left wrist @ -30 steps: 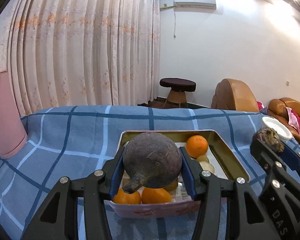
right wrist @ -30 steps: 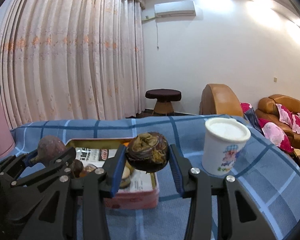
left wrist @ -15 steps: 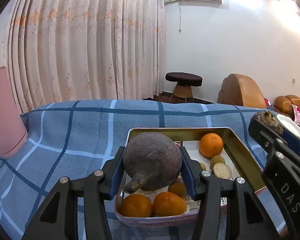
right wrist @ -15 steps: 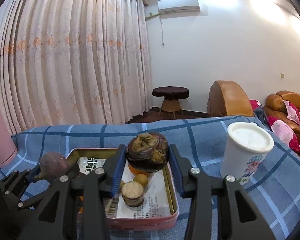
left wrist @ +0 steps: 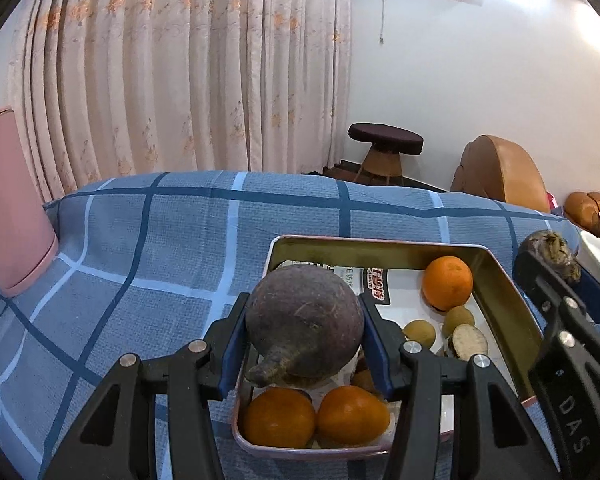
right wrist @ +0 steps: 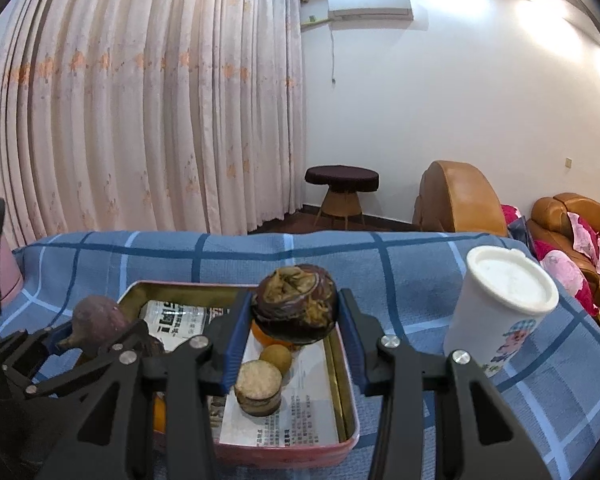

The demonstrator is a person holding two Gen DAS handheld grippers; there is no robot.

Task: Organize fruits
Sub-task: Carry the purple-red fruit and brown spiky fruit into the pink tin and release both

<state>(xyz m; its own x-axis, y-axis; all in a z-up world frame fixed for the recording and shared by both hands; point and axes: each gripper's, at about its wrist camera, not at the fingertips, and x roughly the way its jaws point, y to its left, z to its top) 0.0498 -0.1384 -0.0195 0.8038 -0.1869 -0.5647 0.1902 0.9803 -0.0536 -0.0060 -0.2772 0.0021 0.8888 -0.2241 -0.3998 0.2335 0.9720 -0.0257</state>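
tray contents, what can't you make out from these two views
- Left wrist view: the dark round fruit in the left gripper hides the tray floor behind it.
- Right wrist view: the orange is mostly behind a gripper finger.
- Printed paper liner: text too small.

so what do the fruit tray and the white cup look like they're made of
The fruit tray looks like thin tinplate: shiny gold inner walls, a rolled rim and a pink painted outside. A printed paper sheet lines its floor. The white cup looks like matte plastic or coated paper with a printed cartoon, and a white lid; which one is unclear.
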